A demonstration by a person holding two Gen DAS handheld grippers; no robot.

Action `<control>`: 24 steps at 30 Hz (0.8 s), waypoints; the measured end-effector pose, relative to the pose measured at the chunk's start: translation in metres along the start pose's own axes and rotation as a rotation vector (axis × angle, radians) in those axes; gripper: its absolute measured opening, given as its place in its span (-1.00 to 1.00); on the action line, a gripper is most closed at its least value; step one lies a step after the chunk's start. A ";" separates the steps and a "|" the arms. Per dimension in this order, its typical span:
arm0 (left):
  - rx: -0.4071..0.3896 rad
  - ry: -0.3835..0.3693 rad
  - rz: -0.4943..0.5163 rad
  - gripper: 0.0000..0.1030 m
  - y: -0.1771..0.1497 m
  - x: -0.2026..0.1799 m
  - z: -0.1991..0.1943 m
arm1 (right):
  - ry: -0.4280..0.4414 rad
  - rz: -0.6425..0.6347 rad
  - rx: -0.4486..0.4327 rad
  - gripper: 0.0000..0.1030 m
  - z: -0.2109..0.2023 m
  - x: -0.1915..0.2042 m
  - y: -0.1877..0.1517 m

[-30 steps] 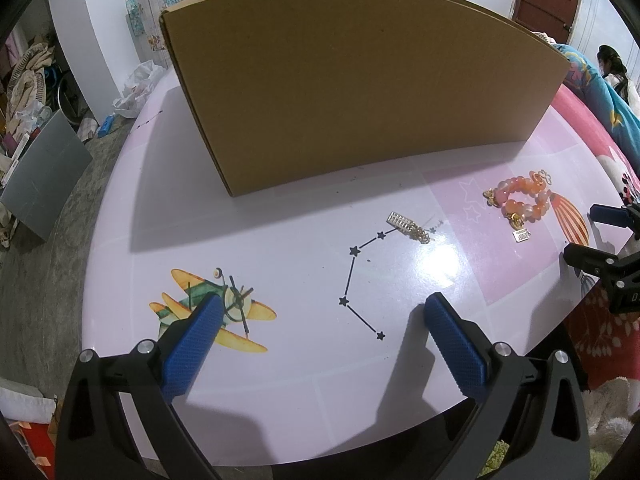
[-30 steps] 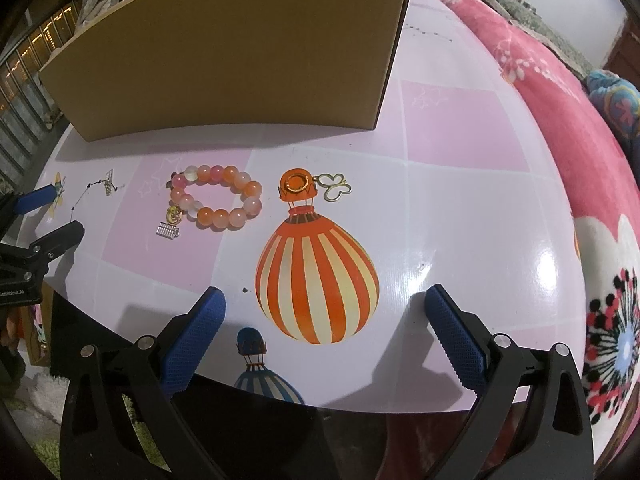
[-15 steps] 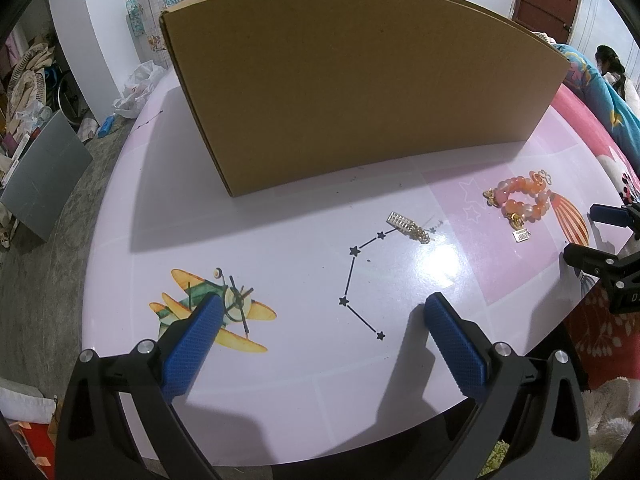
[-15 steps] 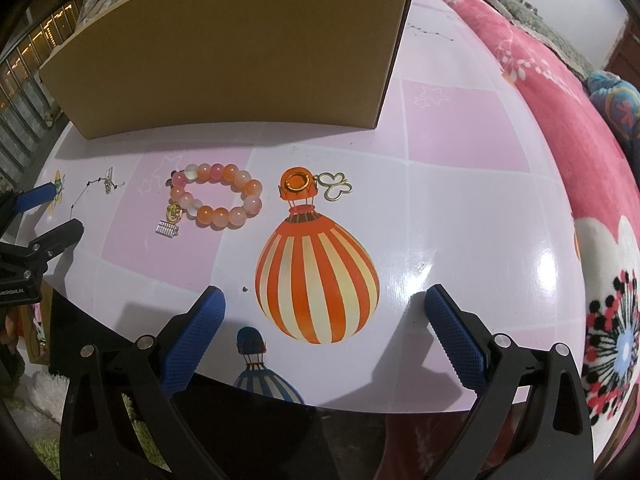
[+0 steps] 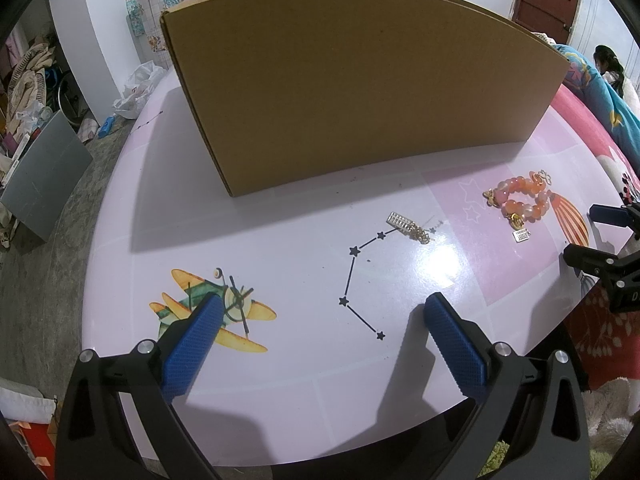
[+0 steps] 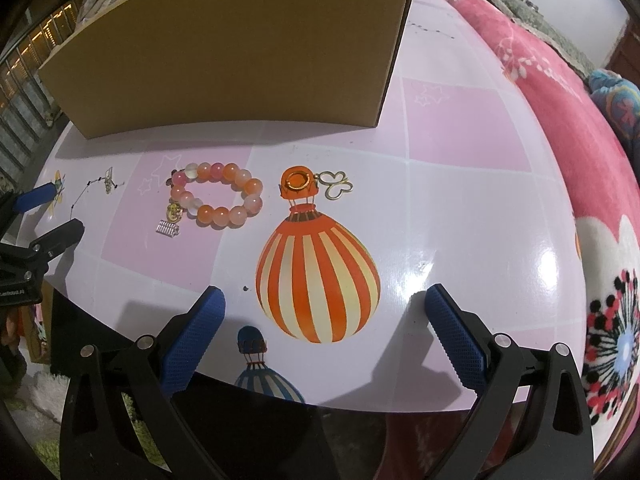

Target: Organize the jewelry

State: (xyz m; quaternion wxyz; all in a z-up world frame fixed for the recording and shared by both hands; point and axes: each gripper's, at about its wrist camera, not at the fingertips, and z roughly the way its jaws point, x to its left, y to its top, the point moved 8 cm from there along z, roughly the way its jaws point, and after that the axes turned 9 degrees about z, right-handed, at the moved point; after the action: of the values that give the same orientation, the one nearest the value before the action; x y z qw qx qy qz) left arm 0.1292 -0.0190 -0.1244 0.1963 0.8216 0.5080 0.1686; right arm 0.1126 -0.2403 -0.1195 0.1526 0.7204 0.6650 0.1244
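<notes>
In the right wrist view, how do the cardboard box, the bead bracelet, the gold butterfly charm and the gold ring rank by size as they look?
1. cardboard box, by far the largest
2. bead bracelet
3. gold butterfly charm and gold ring: they look alike in size, so I leave them unranked.

The left gripper (image 5: pixel 322 316) is held wide apart above the table (image 5: pixel 280 380) — a gold charm (image 5: pixel 408 227) and beaded bracelet (image 5: pixel 520 200) are seen before the cardboard box (image 5: pixel 360 100).
</notes>
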 end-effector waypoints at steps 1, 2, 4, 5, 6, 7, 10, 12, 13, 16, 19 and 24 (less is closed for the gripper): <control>0.000 0.000 0.000 0.92 0.000 0.000 0.000 | 0.001 0.000 -0.001 0.85 0.000 0.000 -0.001; 0.000 0.000 0.000 0.92 0.000 0.000 0.000 | 0.000 0.001 -0.001 0.85 0.000 0.000 -0.001; -0.001 0.000 0.000 0.92 0.000 0.000 0.000 | 0.000 0.002 -0.002 0.85 0.000 0.001 -0.001; 0.000 0.000 0.000 0.92 0.000 0.000 0.000 | 0.000 0.002 -0.002 0.85 -0.001 0.001 -0.001; -0.001 0.000 0.000 0.92 0.000 0.000 0.000 | 0.000 0.001 -0.001 0.85 0.000 0.001 -0.001; 0.000 0.000 0.000 0.92 0.000 0.000 0.000 | -0.001 0.001 -0.001 0.85 -0.001 0.001 -0.001; -0.001 0.000 0.000 0.92 0.000 0.000 0.000 | -0.001 0.001 0.001 0.85 -0.001 0.001 -0.002; 0.000 0.000 0.000 0.92 0.000 0.000 0.000 | -0.001 0.002 0.000 0.85 -0.001 0.001 -0.002; 0.000 0.000 0.000 0.92 0.000 0.000 0.000 | -0.001 0.001 -0.001 0.85 -0.001 0.001 -0.002; -0.002 0.000 0.000 0.92 0.000 0.000 0.000 | -0.001 0.002 0.001 0.85 -0.001 0.001 -0.001; -0.002 0.000 0.000 0.92 0.000 0.000 0.000 | -0.001 0.001 0.001 0.85 -0.001 0.002 -0.001; -0.002 0.000 0.001 0.92 0.000 0.000 0.000 | 0.000 0.001 0.000 0.85 -0.001 0.001 -0.001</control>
State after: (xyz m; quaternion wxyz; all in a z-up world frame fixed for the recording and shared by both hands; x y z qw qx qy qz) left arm 0.1292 -0.0189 -0.1247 0.1972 0.8215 0.5076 0.1692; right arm 0.1111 -0.2389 -0.1192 0.1525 0.7210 0.6645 0.1243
